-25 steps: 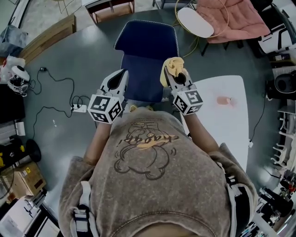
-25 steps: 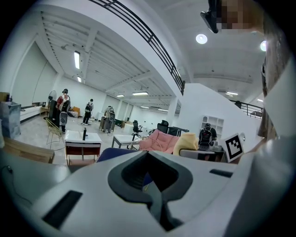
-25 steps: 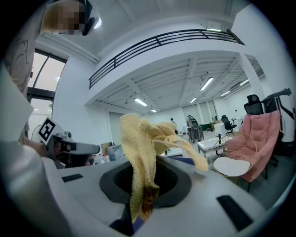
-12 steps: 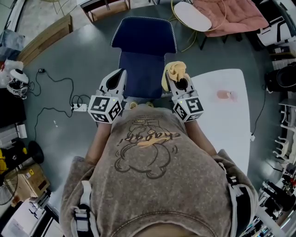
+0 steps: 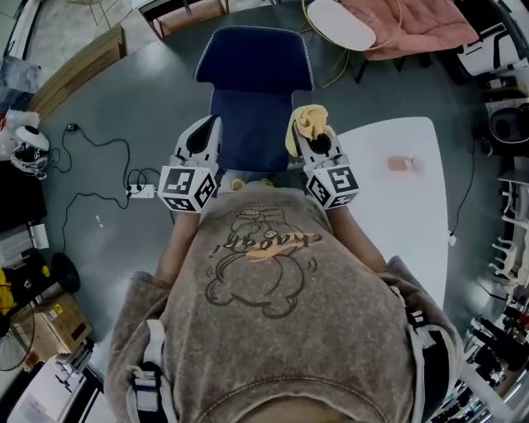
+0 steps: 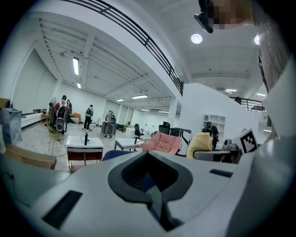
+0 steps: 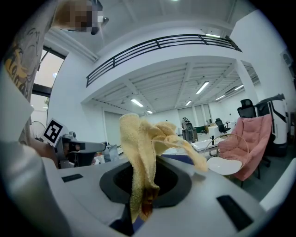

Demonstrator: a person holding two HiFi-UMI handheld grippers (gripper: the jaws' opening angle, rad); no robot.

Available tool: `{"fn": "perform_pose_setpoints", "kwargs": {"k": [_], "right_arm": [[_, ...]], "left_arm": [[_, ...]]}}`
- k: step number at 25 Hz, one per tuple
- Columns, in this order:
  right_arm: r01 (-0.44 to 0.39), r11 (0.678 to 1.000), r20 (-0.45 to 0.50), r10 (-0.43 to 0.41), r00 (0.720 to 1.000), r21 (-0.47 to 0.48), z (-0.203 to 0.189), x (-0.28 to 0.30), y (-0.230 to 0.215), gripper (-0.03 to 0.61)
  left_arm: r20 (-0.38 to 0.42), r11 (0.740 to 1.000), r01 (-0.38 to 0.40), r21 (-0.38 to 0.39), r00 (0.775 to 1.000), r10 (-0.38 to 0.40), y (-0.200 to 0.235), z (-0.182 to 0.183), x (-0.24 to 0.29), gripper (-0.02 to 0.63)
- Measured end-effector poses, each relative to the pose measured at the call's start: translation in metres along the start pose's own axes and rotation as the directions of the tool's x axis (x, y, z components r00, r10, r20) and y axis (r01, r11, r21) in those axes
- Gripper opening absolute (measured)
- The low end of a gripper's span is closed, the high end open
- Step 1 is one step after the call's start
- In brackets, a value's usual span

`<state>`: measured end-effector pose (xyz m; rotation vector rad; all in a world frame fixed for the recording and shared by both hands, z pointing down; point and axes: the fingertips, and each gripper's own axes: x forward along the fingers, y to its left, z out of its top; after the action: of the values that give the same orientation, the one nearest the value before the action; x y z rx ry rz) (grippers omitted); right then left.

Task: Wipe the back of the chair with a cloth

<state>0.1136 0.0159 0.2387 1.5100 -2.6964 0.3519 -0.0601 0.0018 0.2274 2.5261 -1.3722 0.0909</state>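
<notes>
The blue chair [image 5: 253, 91] stands on the grey floor straight ahead of me, its near part between my two grippers. My right gripper [image 5: 304, 137] is shut on a crumpled yellow cloth [image 5: 308, 122] at the chair's right edge. In the right gripper view the cloth [image 7: 143, 152] stands up out of the right gripper [image 7: 141, 210] and flops to the right. My left gripper [image 5: 212, 132] hovers at the chair's left edge, its jaws together with nothing in them. In the left gripper view a strip of the blue chair [image 6: 121, 154] shows just past the left gripper [image 6: 155, 206].
A white table [image 5: 413, 223] lies to my right with a small pink object [image 5: 400, 163] on it. A pink padded chair [image 5: 417, 29] and a white round seat [image 5: 340, 22] stand beyond. Cables and a power strip [image 5: 140, 192] lie on the floor to the left.
Both grippers have edged slightly forward along the chair's sides. The cloth stays held in the right gripper.
</notes>
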Motion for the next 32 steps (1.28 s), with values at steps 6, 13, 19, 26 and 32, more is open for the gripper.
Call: {"fn": "perform_pose_setpoints", "kwargs": {"k": [6, 13, 19, 26, 32], "right_arm": [[0.002, 1.0, -0.002, -0.002, 1.0, -0.005, -0.003, 0.006, 0.0, 0.071], [-0.001, 1.0, -0.023, 0.001, 1.0, -0.027, -0.008, 0.008, 0.005, 0.069], [-0.012, 0.999, -0.029, 0.011, 1.0, -0.031, -0.007, 0.013, 0.009, 0.069], [-0.017, 1.0, -0.036, 0.016, 0.999, -0.023, -0.011, 0.019, 0.015, 0.069], [-0.012, 1.0, -0.03, 0.012, 0.999, -0.011, -0.009, 0.022, 0.013, 0.069]], "left_arm": [[-0.01, 1.0, -0.011, -0.003, 1.0, 0.011, 0.004, -0.007, 0.001, 0.009], [-0.012, 1.0, -0.019, -0.007, 1.0, 0.019, 0.004, -0.009, -0.002, 0.008], [-0.015, 0.999, -0.03, -0.01, 0.999, 0.03, 0.007, -0.007, -0.003, 0.008], [-0.013, 0.999, -0.046, -0.021, 0.999, 0.045, 0.015, -0.008, -0.007, 0.008], [-0.013, 0.998, -0.05, -0.024, 0.999, 0.05, 0.017, -0.009, -0.009, 0.008]]}}
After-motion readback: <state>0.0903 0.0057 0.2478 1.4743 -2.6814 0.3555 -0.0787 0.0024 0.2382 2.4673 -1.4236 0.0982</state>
